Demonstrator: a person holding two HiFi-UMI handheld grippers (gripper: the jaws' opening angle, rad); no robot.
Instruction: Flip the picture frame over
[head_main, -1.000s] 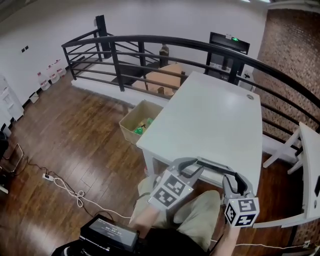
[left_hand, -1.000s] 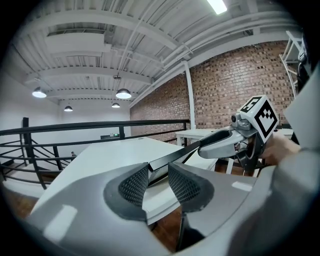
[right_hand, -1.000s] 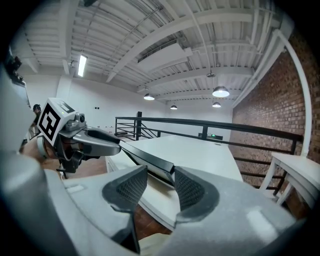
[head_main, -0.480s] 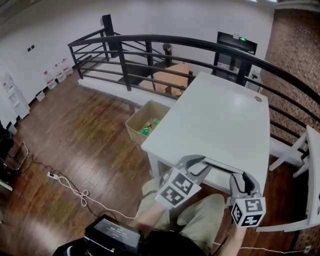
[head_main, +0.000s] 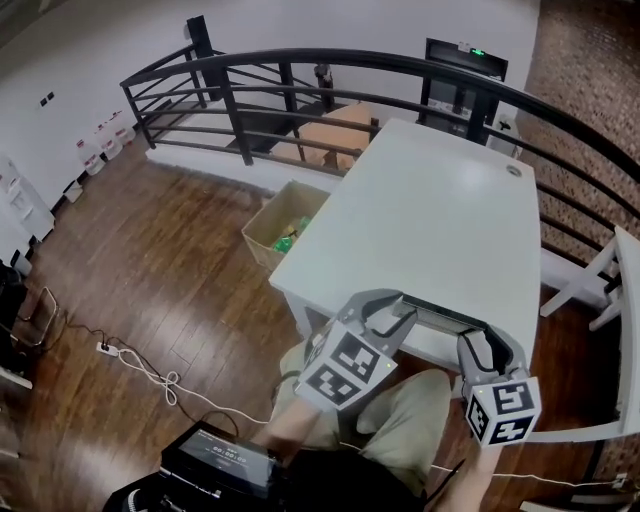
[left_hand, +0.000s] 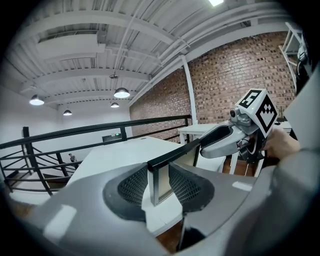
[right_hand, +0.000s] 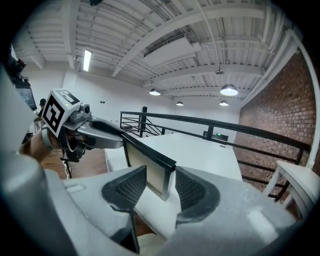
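Note:
A black-edged picture frame (head_main: 446, 312) stands on its long edge at the near edge of the white table (head_main: 440, 190). My left gripper (head_main: 398, 308) has the frame's left end between its pads, and my right gripper (head_main: 490, 336) has the right end. In the left gripper view the frame (left_hand: 175, 152) fills the gap of the left gripper (left_hand: 159, 176), with the right gripper (left_hand: 225, 140) beyond. In the right gripper view the frame (right_hand: 150, 151) sits in the right gripper (right_hand: 161, 186), with the left gripper (right_hand: 100, 133) at the far end. Both pairs of jaws are opening slightly, pads still against the frame.
A black railing (head_main: 350, 75) curves round the table's far side. An open cardboard box (head_main: 285, 228) with green items sits on the wooden floor to the left. A white chair (head_main: 612, 300) stands at the right. The person's knees (head_main: 410, 420) are below the table edge.
The head view shifted a little. Both grippers and the frame stay at the table's near edge.

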